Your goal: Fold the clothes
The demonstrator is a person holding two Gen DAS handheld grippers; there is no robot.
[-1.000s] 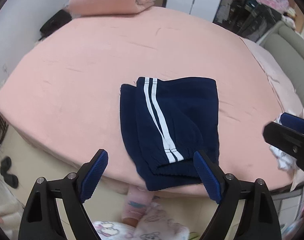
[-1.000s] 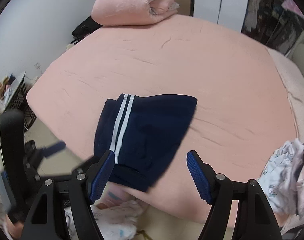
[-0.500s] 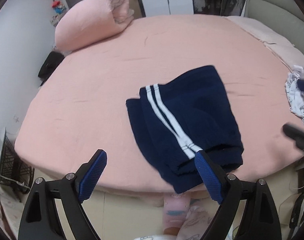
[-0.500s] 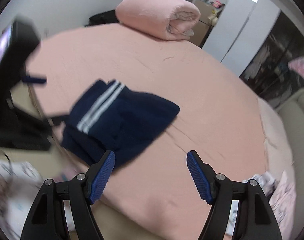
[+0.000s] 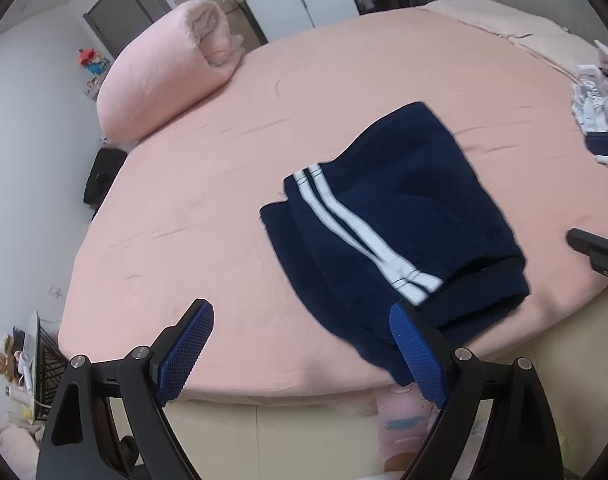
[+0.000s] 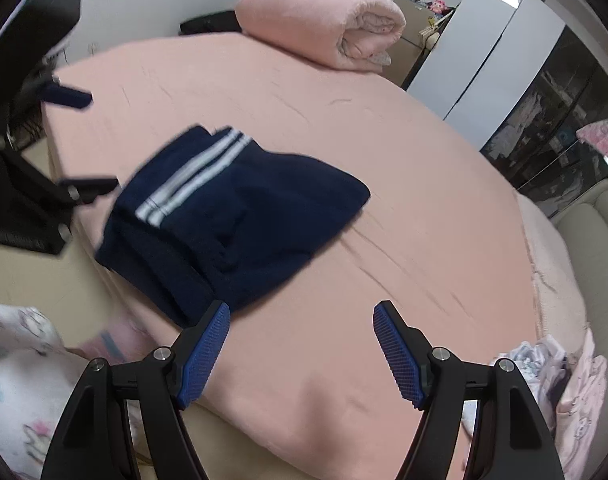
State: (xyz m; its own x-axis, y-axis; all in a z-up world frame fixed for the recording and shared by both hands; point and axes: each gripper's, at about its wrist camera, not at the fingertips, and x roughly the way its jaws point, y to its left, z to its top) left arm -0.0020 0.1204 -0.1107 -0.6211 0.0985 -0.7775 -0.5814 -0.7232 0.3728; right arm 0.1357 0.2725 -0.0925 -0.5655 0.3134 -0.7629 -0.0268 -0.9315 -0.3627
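Swinging both views rightward, you leave the folded navy-blue trousers with white side stripes [image 5: 400, 224] flat near the pink bed's [image 5: 208, 208] front edge, left gripper [image 5: 300, 350] and right gripper [image 6: 302, 354] spread wide, empty, seemingly bound for the next garment.

Soft indoor light, fisheye-warped, motion-blurred.

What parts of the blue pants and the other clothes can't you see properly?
- Navy pants: left wrist view, near cuff hidden behind the left gripper.
- Navy pants, right wrist view: motion blur smears stripes and edges.
- Pile of clothes: cut off by the frame edge in both views; garments untellable.
- Inner fold layers: covered by the top layer.
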